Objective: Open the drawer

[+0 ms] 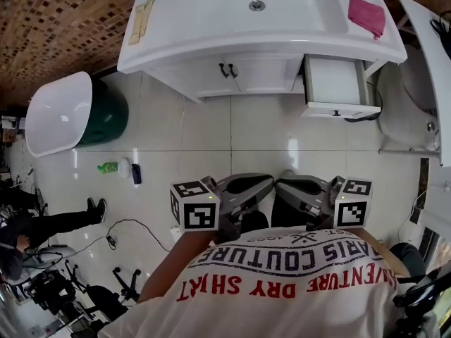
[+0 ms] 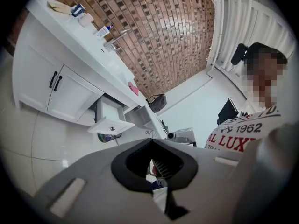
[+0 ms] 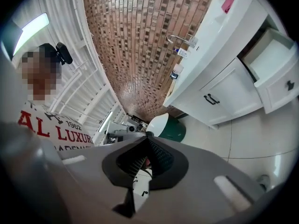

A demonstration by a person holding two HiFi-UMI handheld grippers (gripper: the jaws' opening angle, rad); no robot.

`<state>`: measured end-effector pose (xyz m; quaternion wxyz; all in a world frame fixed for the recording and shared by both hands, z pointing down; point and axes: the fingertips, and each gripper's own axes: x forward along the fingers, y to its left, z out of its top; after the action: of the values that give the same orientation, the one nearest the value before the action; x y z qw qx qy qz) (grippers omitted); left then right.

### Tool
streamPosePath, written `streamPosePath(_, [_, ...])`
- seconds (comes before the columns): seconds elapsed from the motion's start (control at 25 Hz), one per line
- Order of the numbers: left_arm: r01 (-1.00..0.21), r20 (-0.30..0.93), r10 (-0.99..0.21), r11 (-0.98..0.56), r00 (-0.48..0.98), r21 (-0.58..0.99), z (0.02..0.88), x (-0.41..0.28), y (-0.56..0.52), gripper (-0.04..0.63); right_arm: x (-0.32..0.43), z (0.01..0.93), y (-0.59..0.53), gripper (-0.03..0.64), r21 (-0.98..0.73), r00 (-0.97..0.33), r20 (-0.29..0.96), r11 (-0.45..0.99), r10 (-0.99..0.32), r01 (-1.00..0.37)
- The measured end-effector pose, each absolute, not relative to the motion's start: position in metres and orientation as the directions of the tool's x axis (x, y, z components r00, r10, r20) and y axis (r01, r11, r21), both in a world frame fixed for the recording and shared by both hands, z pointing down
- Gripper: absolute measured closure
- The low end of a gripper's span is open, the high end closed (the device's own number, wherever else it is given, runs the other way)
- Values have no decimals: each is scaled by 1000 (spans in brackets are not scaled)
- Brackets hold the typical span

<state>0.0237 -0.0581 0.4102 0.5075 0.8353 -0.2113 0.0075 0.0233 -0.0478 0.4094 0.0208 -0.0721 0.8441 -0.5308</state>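
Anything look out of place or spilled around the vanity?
A green bottle lies loose on the floor tiles near the green bin, with two small items beside it. No spill shows. The vanity drawer stands pulled out.

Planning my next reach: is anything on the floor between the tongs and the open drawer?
Nothing visible does: only floor separates the left tongs and right tongs from the drawer, already pulled out.

Brown brick wall (image 1: 56,20), glossy white floor tiles (image 1: 232,136), and what looks like a green bin (image 1: 109,118).
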Motion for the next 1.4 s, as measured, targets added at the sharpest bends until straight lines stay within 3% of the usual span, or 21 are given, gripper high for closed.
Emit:
streamPosePath(0.48, [-310, 204, -243, -568, 948, 763, 391, -30, 97, 611, -35, 389, 115, 611, -871, -973, -29, 483, -230, -88])
streamPosePath(0.72, [-320, 185, -286, -553, 940, 769, 376, -70, 169, 611, -65, 367, 185, 611, -857, -982, -2, 506, -187, -95])
streamPosePath(1.4, [-358, 183, -337, -586, 924, 727, 341, -33, 245, 611, -32, 338, 255, 612, -815, -988, 25, 570, -151, -108])
